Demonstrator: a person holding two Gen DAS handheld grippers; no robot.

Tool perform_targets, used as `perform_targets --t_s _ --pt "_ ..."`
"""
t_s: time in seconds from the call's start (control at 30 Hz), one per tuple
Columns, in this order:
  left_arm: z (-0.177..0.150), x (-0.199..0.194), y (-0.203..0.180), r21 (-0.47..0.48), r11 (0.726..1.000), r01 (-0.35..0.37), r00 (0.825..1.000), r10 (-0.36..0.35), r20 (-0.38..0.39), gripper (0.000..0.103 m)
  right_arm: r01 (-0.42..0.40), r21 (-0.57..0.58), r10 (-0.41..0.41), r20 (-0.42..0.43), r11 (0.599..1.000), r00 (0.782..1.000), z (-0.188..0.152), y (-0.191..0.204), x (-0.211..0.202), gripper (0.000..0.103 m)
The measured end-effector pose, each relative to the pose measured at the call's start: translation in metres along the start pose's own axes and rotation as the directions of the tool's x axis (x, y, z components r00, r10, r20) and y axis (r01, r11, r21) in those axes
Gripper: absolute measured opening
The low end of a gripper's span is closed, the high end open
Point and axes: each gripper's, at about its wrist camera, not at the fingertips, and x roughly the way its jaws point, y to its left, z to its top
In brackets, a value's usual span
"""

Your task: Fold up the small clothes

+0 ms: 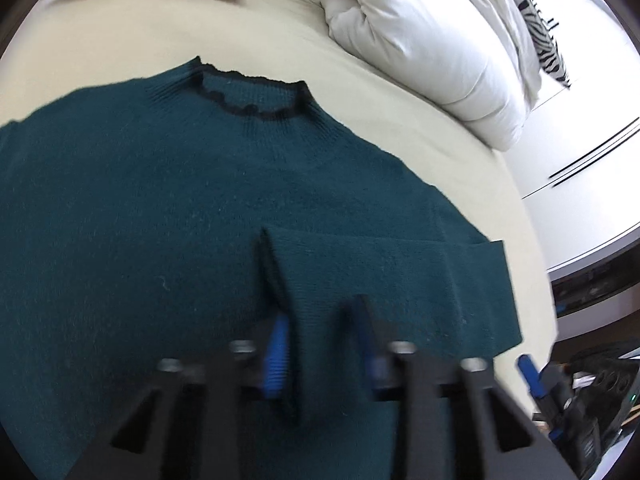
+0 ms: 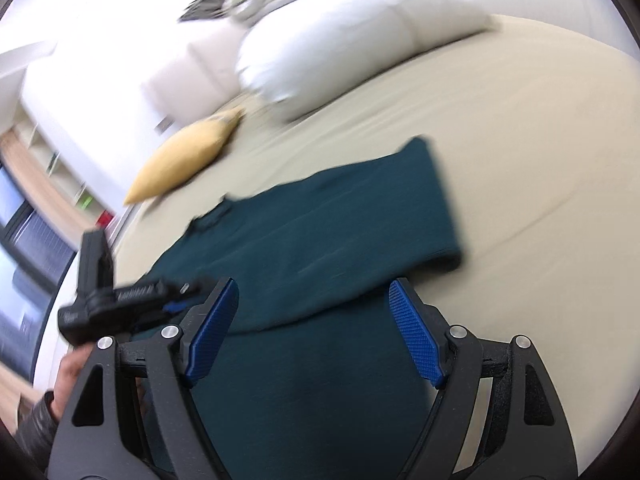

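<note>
The dark green knitted sweater lies flat on the beige bed, one sleeve already folded across its body. The left gripper has its fingers clenched on a raised fold of this sleeve. The right gripper is released, with nothing between its fingers. I judge the next move is to lay the sleeve flat. No containers are visible.

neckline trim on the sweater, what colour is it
Black, a wavy edge on the dark teal knit sweater; clearest in the left wrist view.

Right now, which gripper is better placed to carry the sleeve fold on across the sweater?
Left, probably. The left gripper has a fold of the sweater's sleeve between its fingers. The right gripper is open and holds nothing.
</note>
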Motion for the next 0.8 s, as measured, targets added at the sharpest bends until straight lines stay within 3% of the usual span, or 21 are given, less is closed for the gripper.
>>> perform_targets --t_s 0.03,0.17,0.33,0.43,0.6,0.8 --pt "0.001 0.000 0.000 0.005 1.000 -0.008 1.000 0.008 0.003 0.012 0.007 0.016 -0.008 0.005 1.000 1.000 -0.011 -0.005 -0.011 0.077" --pt "0.000 -0.013 0.005 0.016 1.000 0.017 0.999 -0.018 0.036 0.008 0.049 0.053 -0.050 0.019 0.997 0.999 0.010 -0.038 -0.008 0.077" --pt "0.009 -0.057 0.019 0.046 0.999 0.010 0.987 -0.017 0.157 0.008 0.094 0.040 -0.094 0.003 0.995 0.996 0.032 -0.059 -0.002 0.077" --pt "0.015 -0.076 0.050 0.010 1.000 -0.017 0.975 0.014 0.221 0.008 0.101 0.042 -0.100 -0.034 0.994 0.994 0.048 -0.053 0.021 0.077" --pt "0.016 -0.063 0.094 -0.054 0.995 -0.083 0.977 0.092 0.191 0.008 0.111 0.034 -0.108 -0.094 0.993 0.990 0.069 -0.042 0.069 0.076" --pt "0.005 -0.057 0.107 -0.054 0.995 -0.082 0.977 0.091 0.192 0.008 0.113 -0.009 -0.113 -0.164 0.994 0.980 0.073 -0.032 0.115 0.067"
